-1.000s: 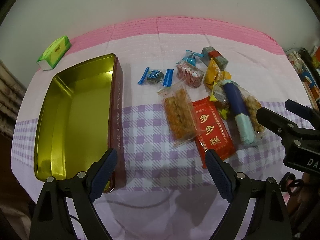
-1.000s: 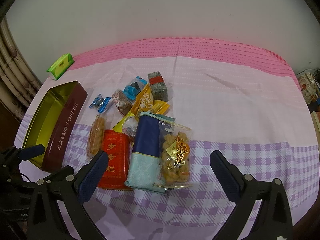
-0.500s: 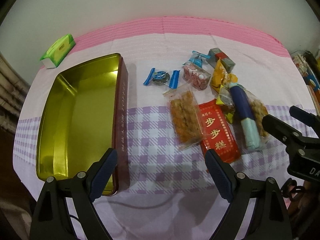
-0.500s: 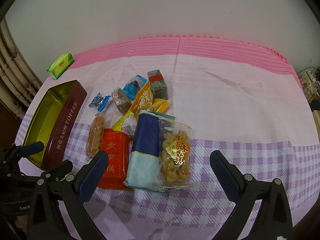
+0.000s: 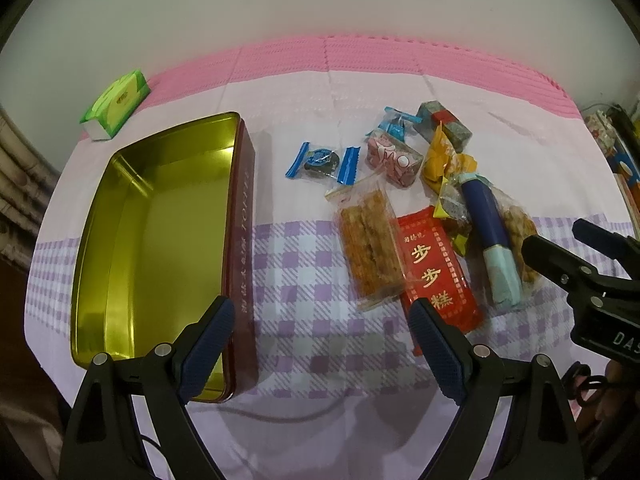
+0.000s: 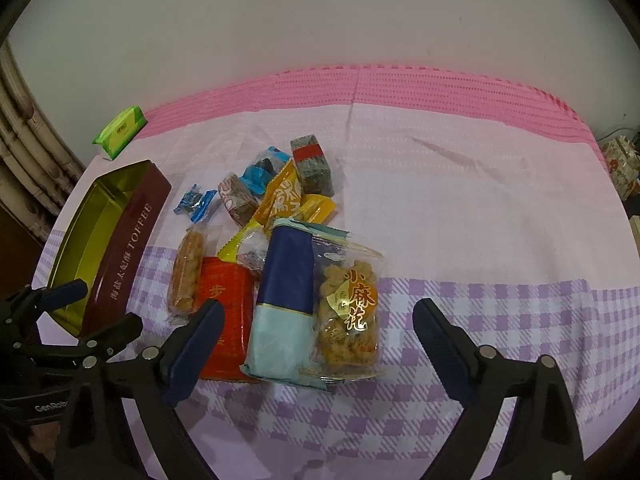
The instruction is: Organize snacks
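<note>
An open, empty maroon toffee tin [image 5: 160, 240] [image 6: 120, 248] with a gold inside lies at the left. A pile of wrapped snacks lies to its right: a red packet [image 5: 434, 272] [image 6: 224, 300], a clear pack of fried sticks [image 5: 370, 246], a navy and light-blue pack [image 6: 284, 300], a bag of fried twists [image 6: 348, 304], and small candies [image 5: 320, 162]. My left gripper [image 5: 320, 344] is open and empty, above the cloth between the tin and the red packet. My right gripper [image 6: 318, 344] is open and empty, near the navy pack and twists bag.
A green tissue pack [image 5: 116, 106] [image 6: 120, 132] lies at the back left by the wall. The table has a pink and purple-checked cloth [image 6: 480, 220]. Cluttered items [image 5: 616, 144] stand past the right edge. Curtain folds [image 6: 24, 152] hang at the left.
The left wrist view has shifted, so the tin and snacks sit further right and lower in it. The right wrist view has barely changed. Both grippers stay open.
</note>
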### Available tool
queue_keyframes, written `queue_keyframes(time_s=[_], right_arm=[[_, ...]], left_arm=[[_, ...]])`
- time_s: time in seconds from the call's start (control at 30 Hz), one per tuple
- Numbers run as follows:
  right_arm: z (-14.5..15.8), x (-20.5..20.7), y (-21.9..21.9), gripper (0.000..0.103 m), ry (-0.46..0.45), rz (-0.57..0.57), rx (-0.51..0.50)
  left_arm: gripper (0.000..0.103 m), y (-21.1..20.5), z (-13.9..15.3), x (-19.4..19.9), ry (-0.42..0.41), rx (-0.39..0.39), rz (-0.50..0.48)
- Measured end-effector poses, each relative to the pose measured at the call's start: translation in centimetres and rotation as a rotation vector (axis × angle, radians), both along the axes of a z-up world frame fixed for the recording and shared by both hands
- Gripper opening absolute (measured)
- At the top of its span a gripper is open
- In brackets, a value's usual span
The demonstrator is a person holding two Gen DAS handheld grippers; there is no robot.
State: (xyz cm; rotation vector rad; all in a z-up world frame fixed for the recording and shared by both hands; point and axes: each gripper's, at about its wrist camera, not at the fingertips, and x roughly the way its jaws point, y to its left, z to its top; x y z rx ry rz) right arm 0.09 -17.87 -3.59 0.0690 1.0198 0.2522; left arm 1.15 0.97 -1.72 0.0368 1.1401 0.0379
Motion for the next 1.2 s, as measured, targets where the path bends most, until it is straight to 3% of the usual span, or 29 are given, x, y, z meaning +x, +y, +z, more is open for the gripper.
queue_keyframes(time_s=[0.2,0.3,0.6,0.67,0.83,0.9,1.07,1.2], right_arm=[[-0.2,0.3,-0.2,0.091,0.005,0.0,0.004],[-0.4,0.5,-0.3,0.083,0.012,0.004,0.01],[-1.7,1.4,-1.0,0.075,0.044,-0.013,0.023],[-2.0,1.5,-1.2,0.067,0.047,-0.017,0.02],[-2.8,1.8,-2.0,0.061,0.07,-0.024,0.036],[-3.2,2.0,-2.2,0.053,0.084,-0.025,0.042],[-3.9,2.4,-2.4,0.048,0.096,-0.019,0.045],[-4.1,2.6,-2.2,0.038,0.09,-0.006,0.042]], left_arm=[[0.089,0.0,-0.1,0.3,-0.001,0.002,0.0],[0.089,0.1,0.0,0.4,-0.004,-0.002,0.002],[0.089,0.6,-0.1,1.3,-0.007,-0.02,0.009],[0.089,0.7,-0.1,1.5,-0.008,-0.022,0.012],[0.089,1.1,-0.2,2.2,-0.009,-0.029,0.017],[0.089,1.1,-0.3,2.5,-0.006,-0.029,0.021],[0.089,1.1,-0.4,3.0,0.0,-0.026,0.022],[0.089,1.1,-0.7,3.6,0.012,-0.02,0.022]])
